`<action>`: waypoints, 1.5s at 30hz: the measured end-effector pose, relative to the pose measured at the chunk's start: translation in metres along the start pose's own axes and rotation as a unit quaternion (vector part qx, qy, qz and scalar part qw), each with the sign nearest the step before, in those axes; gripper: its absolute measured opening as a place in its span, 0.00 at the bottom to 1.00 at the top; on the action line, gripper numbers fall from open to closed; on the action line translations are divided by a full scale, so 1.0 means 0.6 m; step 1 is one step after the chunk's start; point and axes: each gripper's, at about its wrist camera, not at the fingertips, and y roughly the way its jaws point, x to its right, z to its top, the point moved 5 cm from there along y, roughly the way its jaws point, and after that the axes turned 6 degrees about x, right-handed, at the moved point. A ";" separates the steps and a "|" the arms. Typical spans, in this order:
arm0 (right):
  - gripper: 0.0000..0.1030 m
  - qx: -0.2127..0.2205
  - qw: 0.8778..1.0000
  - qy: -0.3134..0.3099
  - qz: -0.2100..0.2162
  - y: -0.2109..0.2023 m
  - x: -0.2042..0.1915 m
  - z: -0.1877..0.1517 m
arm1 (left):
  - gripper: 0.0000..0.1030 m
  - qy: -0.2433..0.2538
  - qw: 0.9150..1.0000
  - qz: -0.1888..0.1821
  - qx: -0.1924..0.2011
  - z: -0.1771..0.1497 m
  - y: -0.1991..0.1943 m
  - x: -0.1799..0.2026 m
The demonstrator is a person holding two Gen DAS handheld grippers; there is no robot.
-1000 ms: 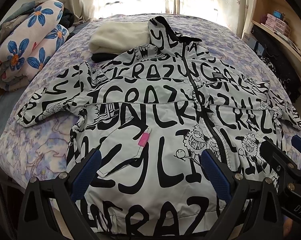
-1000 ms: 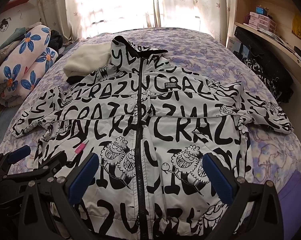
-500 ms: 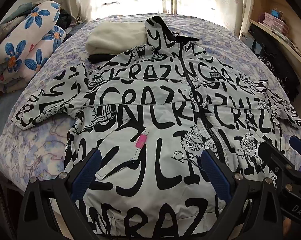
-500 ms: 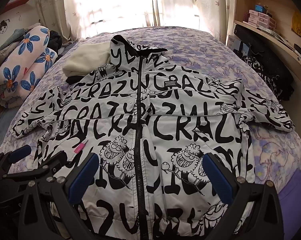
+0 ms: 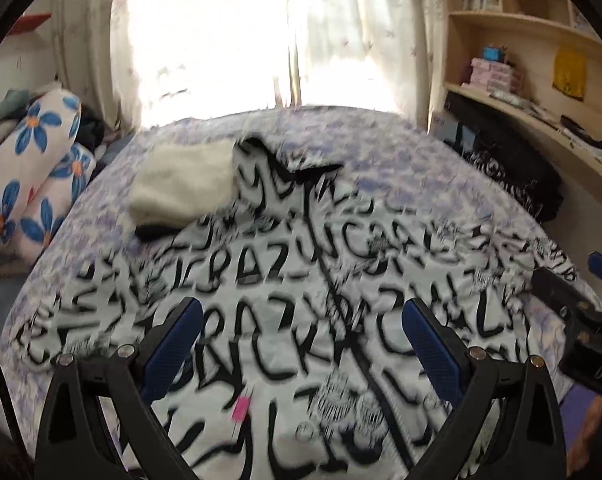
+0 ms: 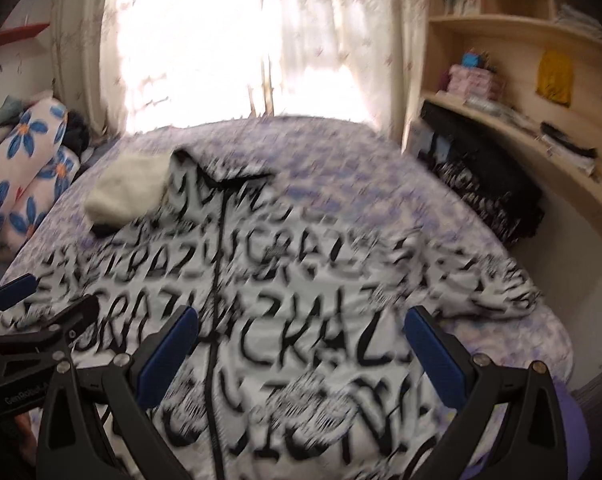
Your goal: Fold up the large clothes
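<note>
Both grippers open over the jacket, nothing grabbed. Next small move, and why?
Probably send the left gripper out to the jacket's left sleeve to fold it inward. The jacket lies flat, zipped, sleeves spread on the bed; both grippers, right gripper included, are open and empty.

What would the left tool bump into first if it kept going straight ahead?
Most likely the printed jacket spread on the bed. The left tool is open and points over its chest, near the zipper. The picture is blurry, so how far above the cloth it sits is hard to tell.
</note>
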 end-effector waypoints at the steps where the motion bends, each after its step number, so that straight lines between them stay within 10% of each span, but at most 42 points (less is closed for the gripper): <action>1: 1.00 0.027 1.000 0.002 -0.016 -0.002 0.017 0.013 | 0.96 0.003 1.000 -0.009 0.007 0.014 0.007 0.009; 4: 1.00 0.061 0.997 0.004 -0.047 0.021 0.079 0.045 | 0.96 0.002 0.999 -0.045 0.027 0.058 0.035 0.041; 15: 0.83 -0.078 0.984 0.129 -0.093 0.213 0.382 0.001 | 0.96 0.030 0.997 -0.075 0.004 0.097 0.189 0.197; 23: 0.78 -0.183 0.924 0.302 -0.146 0.306 0.596 -0.156 | 0.96 0.028 0.995 -0.087 -0.046 0.033 0.276 0.275; 31: 0.78 -0.222 0.855 0.452 -0.121 0.356 0.672 -0.266 | 0.96 0.032 0.992 -0.101 -0.069 -0.003 0.310 0.307; 34: 0.73 -0.196 0.859 0.457 -0.125 0.364 0.683 -0.263 | 0.96 0.024 0.989 -0.117 -0.082 -0.013 0.317 0.313; 38: 0.08 -0.179 0.869 0.449 -0.109 0.378 0.685 -0.234 | 0.96 0.018 0.984 -0.141 -0.105 -0.026 0.322 0.315; 45: 0.06 -0.015 0.963 0.268 -0.026 0.313 0.525 0.012 | 0.96 0.003 0.975 -0.155 -0.157 -0.036 0.323 0.281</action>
